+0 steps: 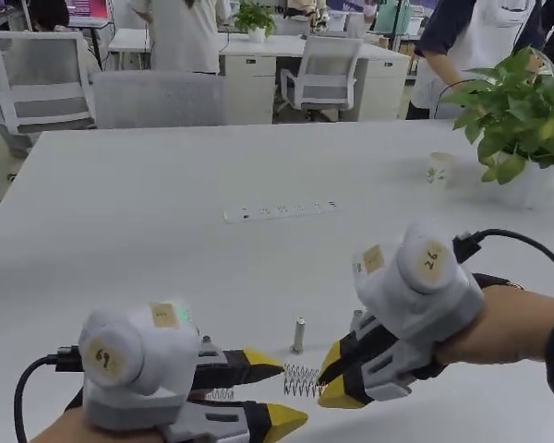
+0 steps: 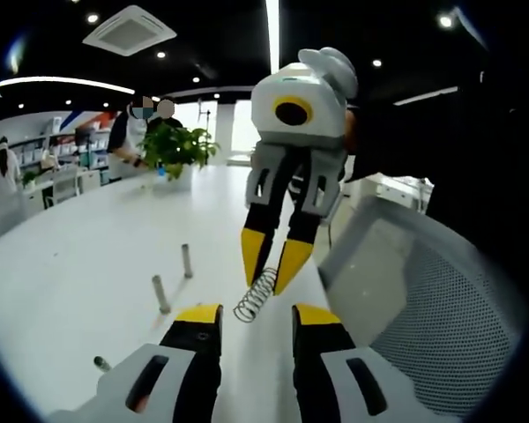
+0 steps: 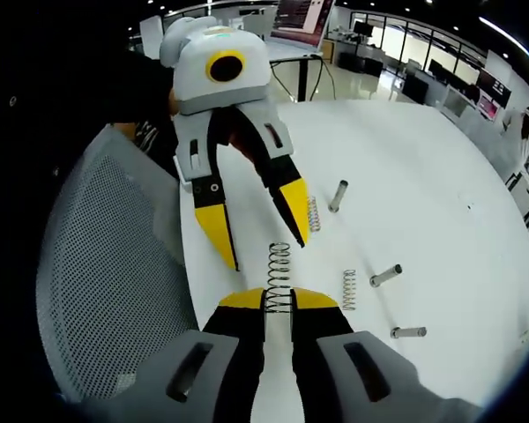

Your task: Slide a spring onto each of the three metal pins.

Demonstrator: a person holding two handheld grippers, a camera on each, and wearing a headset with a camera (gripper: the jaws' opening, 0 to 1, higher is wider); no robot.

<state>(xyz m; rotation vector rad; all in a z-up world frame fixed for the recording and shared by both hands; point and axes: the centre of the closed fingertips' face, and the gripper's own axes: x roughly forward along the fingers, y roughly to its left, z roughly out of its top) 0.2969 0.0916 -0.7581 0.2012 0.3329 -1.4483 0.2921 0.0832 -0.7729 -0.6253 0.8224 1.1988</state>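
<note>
Right tongs (image 3: 278,301) got a spring (image 3: 279,264) pinched
Held by one end so the free end can slip over a pin (image 1: 298,334), I reckon; left tongs (image 2: 256,319) are apart, empty.

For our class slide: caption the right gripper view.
Right gripper holds a spring by one end; open left gripper faces it over a table.

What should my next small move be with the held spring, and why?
Probably swing the right gripper, shut on the coiled steel spring, toward the nearest upright metal pin; that pin stands bare and the open left gripper holds nothing.
</note>
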